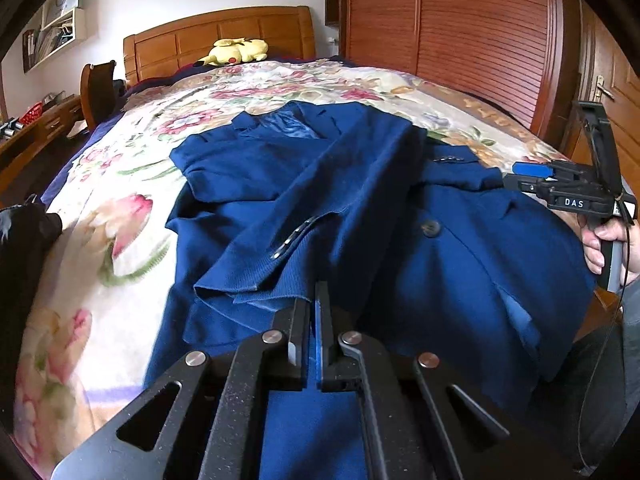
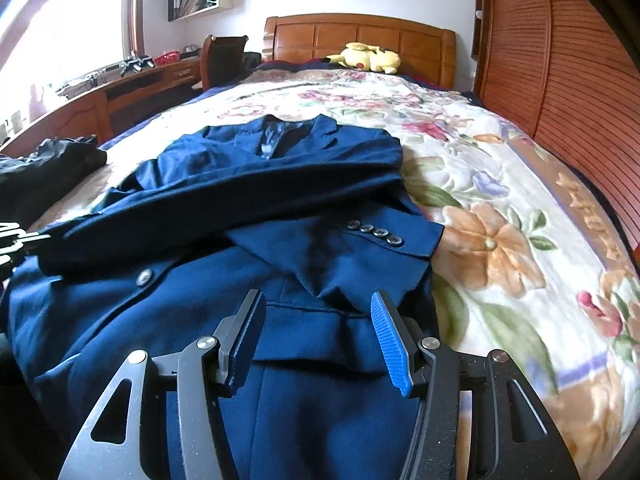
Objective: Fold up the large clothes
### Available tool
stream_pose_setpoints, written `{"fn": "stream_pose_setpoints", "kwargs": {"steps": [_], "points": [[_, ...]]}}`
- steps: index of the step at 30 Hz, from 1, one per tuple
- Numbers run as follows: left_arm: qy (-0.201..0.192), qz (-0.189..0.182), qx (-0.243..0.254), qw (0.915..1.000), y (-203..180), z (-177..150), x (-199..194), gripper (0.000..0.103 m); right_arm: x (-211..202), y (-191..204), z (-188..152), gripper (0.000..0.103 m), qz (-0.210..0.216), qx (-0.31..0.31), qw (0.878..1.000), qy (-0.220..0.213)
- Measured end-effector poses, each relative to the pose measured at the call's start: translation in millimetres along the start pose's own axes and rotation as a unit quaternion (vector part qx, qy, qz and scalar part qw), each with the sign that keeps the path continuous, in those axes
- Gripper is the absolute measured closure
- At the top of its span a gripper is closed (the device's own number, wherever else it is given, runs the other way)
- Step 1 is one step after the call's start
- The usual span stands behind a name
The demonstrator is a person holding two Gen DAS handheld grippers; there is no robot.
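Hovering over bed (image 1: 120, 184): left claw (image 1: 313, 300) fully closed, gripping nothing visible. Right claw (image 2: 318, 312) about half open, empty. Blue jacket (image 2: 240, 208) lies face up on floral blanket (image 2: 500, 208), both sleeves folded across chest.

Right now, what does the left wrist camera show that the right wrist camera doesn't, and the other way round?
Only the left wrist view shows the right gripper from the side, with the hand holding it, and a door handle.

Only the right wrist view shows the bright window and the sleeve's four buttons clearly.

Both show the blue jacket on the floral blanket, the yellow plush toy and the wooden headboard.
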State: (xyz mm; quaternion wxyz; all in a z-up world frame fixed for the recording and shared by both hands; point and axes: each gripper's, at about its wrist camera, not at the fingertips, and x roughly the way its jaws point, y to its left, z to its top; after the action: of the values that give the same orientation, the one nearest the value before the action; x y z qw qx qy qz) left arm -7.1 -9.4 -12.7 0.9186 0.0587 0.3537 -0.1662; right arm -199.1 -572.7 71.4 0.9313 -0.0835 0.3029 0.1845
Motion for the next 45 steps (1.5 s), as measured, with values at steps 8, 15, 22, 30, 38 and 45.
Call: {"fn": "stream_pose_setpoints", "kwargs": {"steps": [8, 15, 22, 30, 38, 45], "points": [[-0.011, -0.012, 0.003, 0.9999, -16, -8, -12, 0.102, -25, 2, -13, 0.046, -0.012, -0.007, 1.000, 0.003], [-0.007, 0.002, 0.005, 1.0000, -21, -17, -19, 0.098, -42, 6, -18, 0.046, -0.019, -0.007, 1.000, 0.007], [-0.042, 0.020, -0.003, 0.9989, -6, -16, -52, 0.046, -58, 7, -20, 0.036, -0.012, -0.005, 1.000, -0.002], [-0.065, 0.047, -0.020, 0.9965, 23, -24, -73, 0.022, -54, 5, -30, 0.032, -0.026, -0.024, 0.999, 0.011], [-0.073, 0.075, -0.044, 0.9935, 49, -44, -71, 0.022, -36, -8, -41, 0.032, -0.047, -0.027, 0.998, 0.043], [-0.051, 0.085, -0.057, 0.9934, 72, -65, -63, 0.022, -21, -26, -52, 0.032, -0.065, -0.009, 0.996, 0.066]]}}
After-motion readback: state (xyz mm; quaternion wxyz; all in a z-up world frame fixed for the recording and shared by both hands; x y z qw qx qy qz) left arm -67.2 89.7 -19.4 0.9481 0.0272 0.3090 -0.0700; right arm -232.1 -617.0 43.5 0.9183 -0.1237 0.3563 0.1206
